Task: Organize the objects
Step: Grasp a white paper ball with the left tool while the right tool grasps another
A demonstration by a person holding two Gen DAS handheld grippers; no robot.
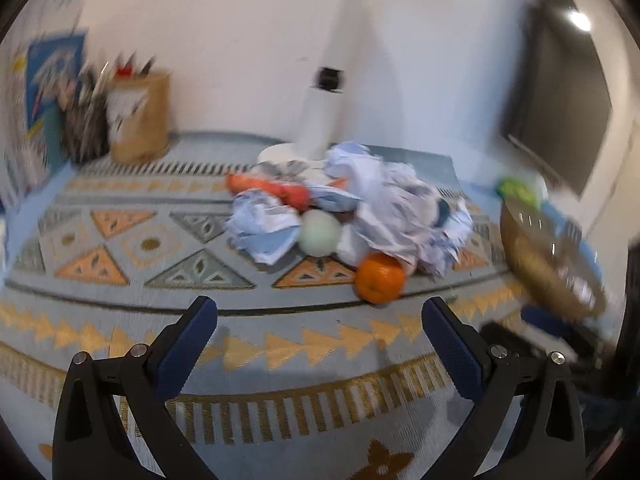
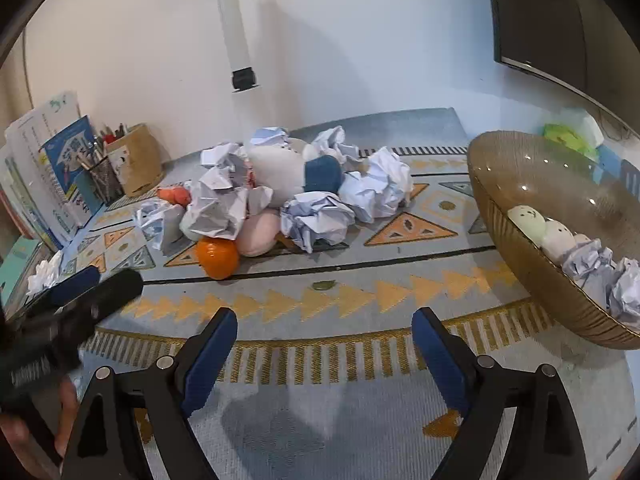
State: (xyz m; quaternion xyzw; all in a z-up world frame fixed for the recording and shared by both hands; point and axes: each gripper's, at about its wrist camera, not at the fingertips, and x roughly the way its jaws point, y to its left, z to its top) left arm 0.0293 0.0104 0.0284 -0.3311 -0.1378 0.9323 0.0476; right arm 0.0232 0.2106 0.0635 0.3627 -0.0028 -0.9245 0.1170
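Right hand-held gripper (image 2: pixel 324 344) gapes empty; my left hand-held gripper (image 1: pixel 320 336) likewise. Orange (image 2: pixel 218 258), at 11 o'clock: firm, smooth, rolls; I grip its widest girth.

— How's the light where I'm working?

— Even and fairly bright, a soft indoor wash. In my left view a ceiling lamp (image 1: pixel 580 21) burns out to a white spot at upper right. Soft grey shadows lie on the rug (image 2: pixel 320 412) under my fingers, and the white pole (image 2: pixel 234 28) throws a faint one on the wall (image 2: pixel 360 40).

— Sharpness?

— My left view is smeared all over: the paper pile (image 1: pixel 352 208), the orange (image 1: pixel 379 278), the bowl (image 1: pixel 552 264) and the pen pots (image 1: pixel 116 116). My right view is crisp, save a blurred dark tool at lower left.

— Edges?

— Fisheye bend; rug bands curve, corners go black. Small glints dot the bowl's wall (image 2: pixel 524 188).
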